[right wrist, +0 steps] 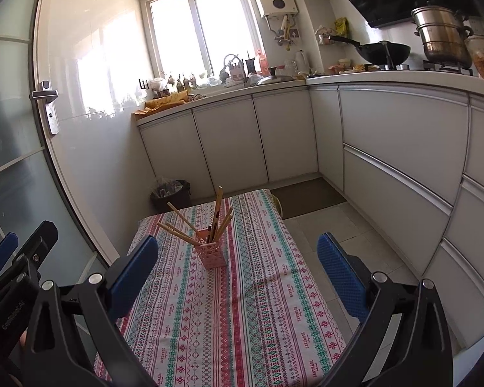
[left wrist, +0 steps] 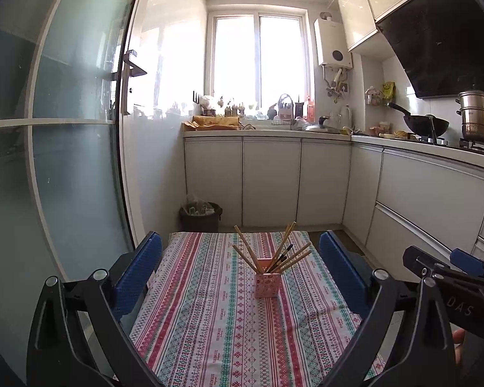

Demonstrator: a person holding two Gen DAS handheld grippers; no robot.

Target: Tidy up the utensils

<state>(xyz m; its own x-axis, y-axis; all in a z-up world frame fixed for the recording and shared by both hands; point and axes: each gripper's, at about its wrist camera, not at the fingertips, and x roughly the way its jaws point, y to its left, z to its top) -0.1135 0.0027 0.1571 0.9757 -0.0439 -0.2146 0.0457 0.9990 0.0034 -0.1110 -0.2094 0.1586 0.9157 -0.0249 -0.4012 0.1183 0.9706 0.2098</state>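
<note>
A pink perforated holder (left wrist: 265,285) stands upright on the striped tablecloth (left wrist: 209,322), with several wooden chopsticks (left wrist: 282,253) fanned out of its top. It also shows in the right wrist view (right wrist: 212,253), with the chopsticks (right wrist: 190,230) leaning left and up. My left gripper (left wrist: 240,277) is open and empty, held above the near part of the table, short of the holder. My right gripper (right wrist: 238,271) is open and empty, also short of the holder. The right gripper shows at the right edge of the left wrist view (left wrist: 451,267).
A small table with the tablecloth (right wrist: 242,322) stands in a narrow kitchen. A glass door (left wrist: 64,145) is close on the left, white cabinets (right wrist: 403,161) on the right. A dark bin (left wrist: 200,216) sits beyond the table. A wok (right wrist: 384,52) and steel pot (right wrist: 442,35) sit on the stove.
</note>
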